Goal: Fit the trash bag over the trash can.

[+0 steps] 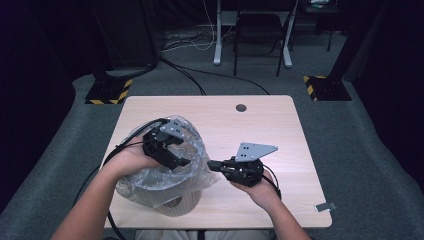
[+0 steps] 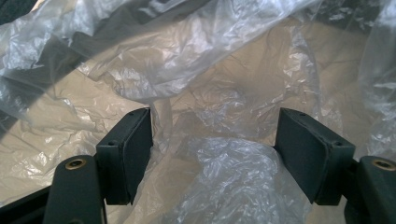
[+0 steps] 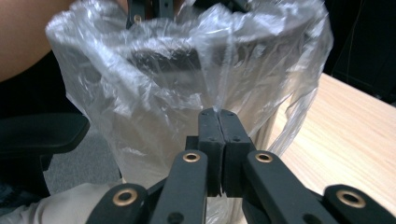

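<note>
A clear plastic bag [image 1: 150,185] lines a pale round bin [image 1: 175,206] at the front left of the wooden table [image 1: 260,125]. My left gripper [image 1: 177,157] reaches down into the bag's mouth. Its jaws [image 2: 212,154] stand wide apart, with crumpled plastic [image 2: 224,70] lying loosely between and around them, touching neither pad. My right gripper [image 1: 211,165] lies level at the bag's right side. In the right gripper view its jaws [image 3: 218,116] are shut together, pinching a fold of the bag [image 3: 163,116] at their tips.
The table has a round hole [image 1: 241,107] near its far edge and a scrap of tape [image 1: 325,206] at its front right corner. Cables trail from both grippers. Beyond the table stand a chair [image 1: 257,30] and two yellow-and-black striped bases [image 1: 107,92].
</note>
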`<state>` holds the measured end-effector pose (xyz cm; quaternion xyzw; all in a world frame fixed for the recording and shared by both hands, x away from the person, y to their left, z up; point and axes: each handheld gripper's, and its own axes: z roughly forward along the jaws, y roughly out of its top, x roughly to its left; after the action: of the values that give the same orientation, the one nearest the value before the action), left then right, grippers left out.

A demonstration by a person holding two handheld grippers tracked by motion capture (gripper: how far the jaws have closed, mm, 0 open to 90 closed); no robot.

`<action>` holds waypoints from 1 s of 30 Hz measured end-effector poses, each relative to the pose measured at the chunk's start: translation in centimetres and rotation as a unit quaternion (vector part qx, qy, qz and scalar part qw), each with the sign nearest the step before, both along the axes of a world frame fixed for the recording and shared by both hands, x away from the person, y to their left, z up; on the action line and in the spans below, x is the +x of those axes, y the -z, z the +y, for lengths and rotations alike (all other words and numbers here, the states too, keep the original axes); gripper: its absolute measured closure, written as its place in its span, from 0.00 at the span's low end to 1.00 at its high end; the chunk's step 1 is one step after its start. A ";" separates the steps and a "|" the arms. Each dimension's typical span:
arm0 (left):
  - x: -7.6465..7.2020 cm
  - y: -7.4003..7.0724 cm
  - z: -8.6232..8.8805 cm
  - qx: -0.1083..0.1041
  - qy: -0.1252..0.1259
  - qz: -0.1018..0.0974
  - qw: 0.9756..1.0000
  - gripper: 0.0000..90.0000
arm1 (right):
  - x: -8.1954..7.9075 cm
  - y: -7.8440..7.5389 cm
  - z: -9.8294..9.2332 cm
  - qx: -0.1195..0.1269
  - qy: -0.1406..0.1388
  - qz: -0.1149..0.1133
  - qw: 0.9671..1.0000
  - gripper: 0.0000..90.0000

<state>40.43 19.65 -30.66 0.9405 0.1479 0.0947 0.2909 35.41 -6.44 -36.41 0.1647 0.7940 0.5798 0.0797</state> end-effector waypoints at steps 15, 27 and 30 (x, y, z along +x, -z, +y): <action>0.1 0.3 -0.1 0.011 0.009 0.005 1.000 0.30 | 0.2 2.1 0.5 -0.017 -0.011 0.013 1.000 1.00; 0.0 0.7 -0.5 0.041 0.004 -0.002 0.999 0.31 | 0.1 2.6 0.5 -0.023 -0.008 0.012 1.000 1.00; 0.0 0.7 -0.5 0.040 0.005 -0.003 0.999 0.31 | 0.0 2.6 0.5 -0.027 -0.004 0.010 1.000 1.00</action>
<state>40.40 19.20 -31.34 0.9519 0.1385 0.1017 0.2538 35.40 -5.90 -39.02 0.1645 0.8107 0.5570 0.0738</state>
